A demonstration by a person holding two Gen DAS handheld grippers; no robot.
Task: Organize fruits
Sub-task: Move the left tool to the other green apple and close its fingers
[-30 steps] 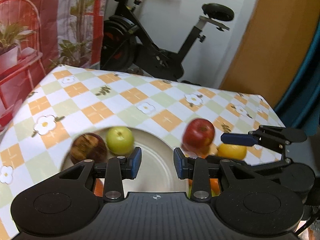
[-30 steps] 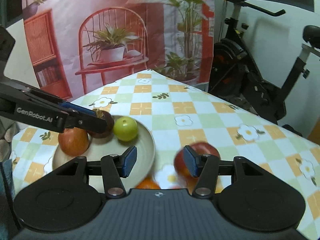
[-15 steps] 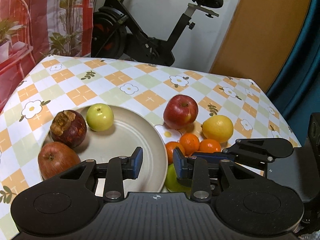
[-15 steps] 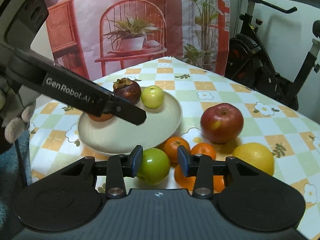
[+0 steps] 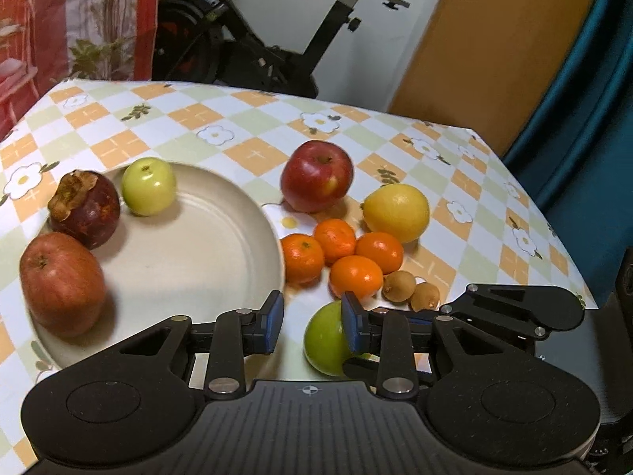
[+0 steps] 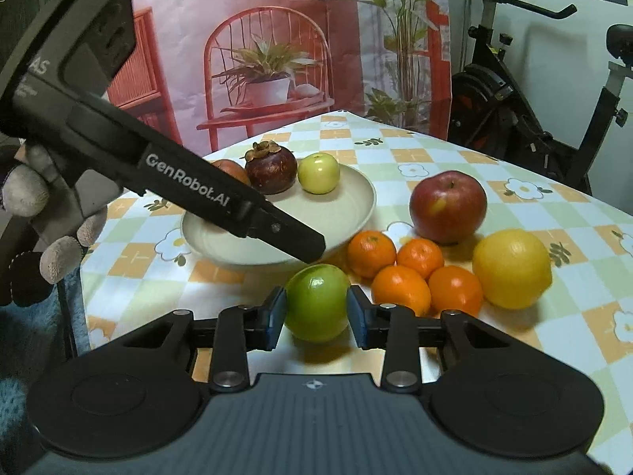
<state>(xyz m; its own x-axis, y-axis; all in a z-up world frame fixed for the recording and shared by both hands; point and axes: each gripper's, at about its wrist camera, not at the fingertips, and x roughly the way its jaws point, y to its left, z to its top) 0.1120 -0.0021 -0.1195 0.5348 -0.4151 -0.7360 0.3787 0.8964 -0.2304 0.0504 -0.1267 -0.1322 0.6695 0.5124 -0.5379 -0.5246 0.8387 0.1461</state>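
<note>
A cream plate (image 5: 190, 261) holds a red apple (image 5: 61, 283), a mangosteen (image 5: 85, 209) and a small green apple (image 5: 148, 186). Beside it on the cloth lie a big red apple (image 6: 447, 206), a lemon (image 6: 512, 267), several tangerines (image 6: 399, 289) and two small brown fruits (image 5: 399, 285). A green apple (image 6: 316, 303) sits on the cloth between the pads of my right gripper (image 6: 316, 321), whose jaws are closing and touch its sides. My left gripper (image 5: 312, 324) hovers over the plate's near rim, jaws narrow with nothing between them; the green apple (image 5: 326, 340) lies just behind its right finger.
The flower-check tablecloth (image 5: 245, 134) ends in edges at the right and near sides. An exercise bike (image 5: 253, 51) stands behind the table, and a printed backdrop (image 6: 277, 59) hangs at the far left. A gloved hand (image 6: 23, 198) holds the left gripper (image 6: 304, 243) above the plate.
Both grippers have come down and closer to the fruits. The right jaws have narrowed, and the green apple now sits between their pads. The left jaws keep the same narrow gap.
</note>
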